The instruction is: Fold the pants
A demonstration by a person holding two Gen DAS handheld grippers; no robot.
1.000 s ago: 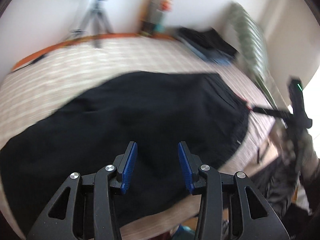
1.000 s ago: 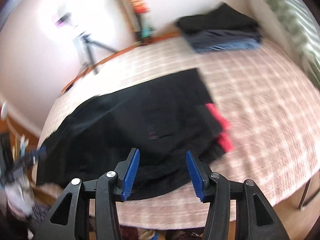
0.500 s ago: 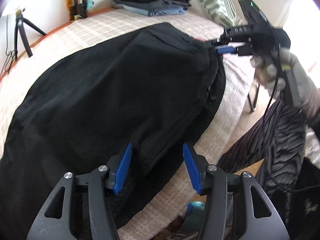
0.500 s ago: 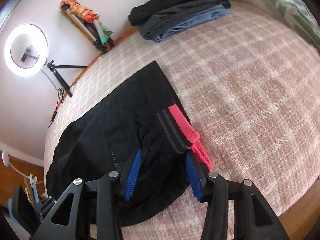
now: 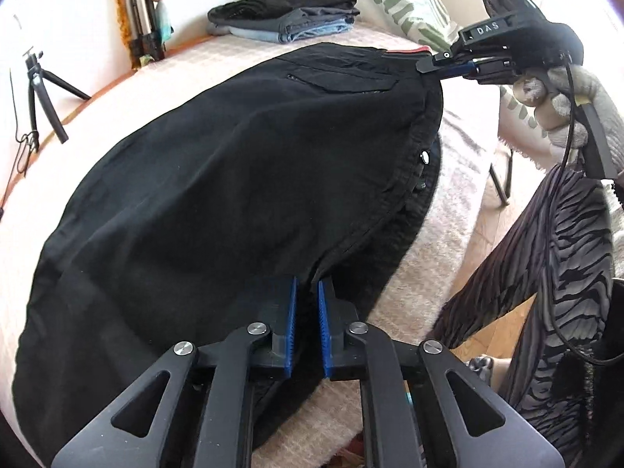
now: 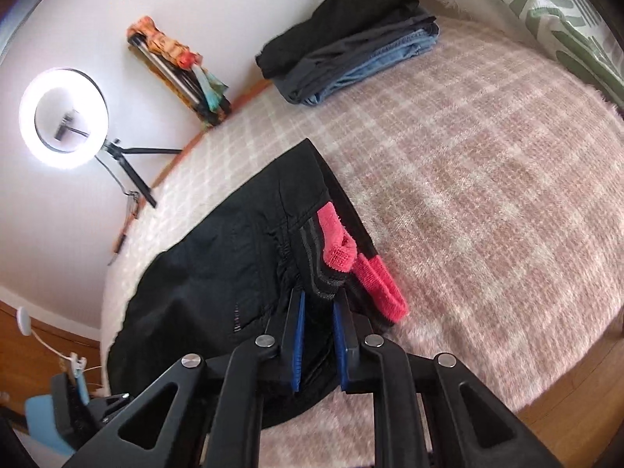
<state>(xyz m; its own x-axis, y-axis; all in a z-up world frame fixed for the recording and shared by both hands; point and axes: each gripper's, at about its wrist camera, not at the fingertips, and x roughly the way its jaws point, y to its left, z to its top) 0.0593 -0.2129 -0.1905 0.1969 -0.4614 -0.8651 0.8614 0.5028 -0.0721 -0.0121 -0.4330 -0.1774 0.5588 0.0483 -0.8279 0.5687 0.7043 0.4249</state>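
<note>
Two grips hold the garment at once, and we read the coming fold from how they sit along its near edge. Closest to us, the left gripper [image 5: 306,312] has its blue-padded jaws drawn nearly together on a pinch of dark cloth at the crotch-side hem of the black cotton pants [image 5: 234,163]. Along that same edge, the right gripper [image 6: 318,335] has its jaws pressed against the bunched elastic waistband [image 6: 323,269], where grey stripes meet a coral-red knitted band; in the left wrist view it appears pinching the far waist corner [image 5: 444,66].

So the pants' long axis runs from the waist at our right to the leg ends out at our left, and both grippers sit on the near long side. We judge the next move to be a lift and carry away from us, across the width. The right hand governs the waist end, the left the mid-length.

Spread on the pink checked blanket [image 6: 487,179], the pants look soft and matte, already doubled leg on leg, with a snap button showing at the fly.

Further back lies a stack of folded dark and blue jeans [image 6: 351,35], and beyond it a green-leaf patterned pillow [image 5: 394,4].
</note>
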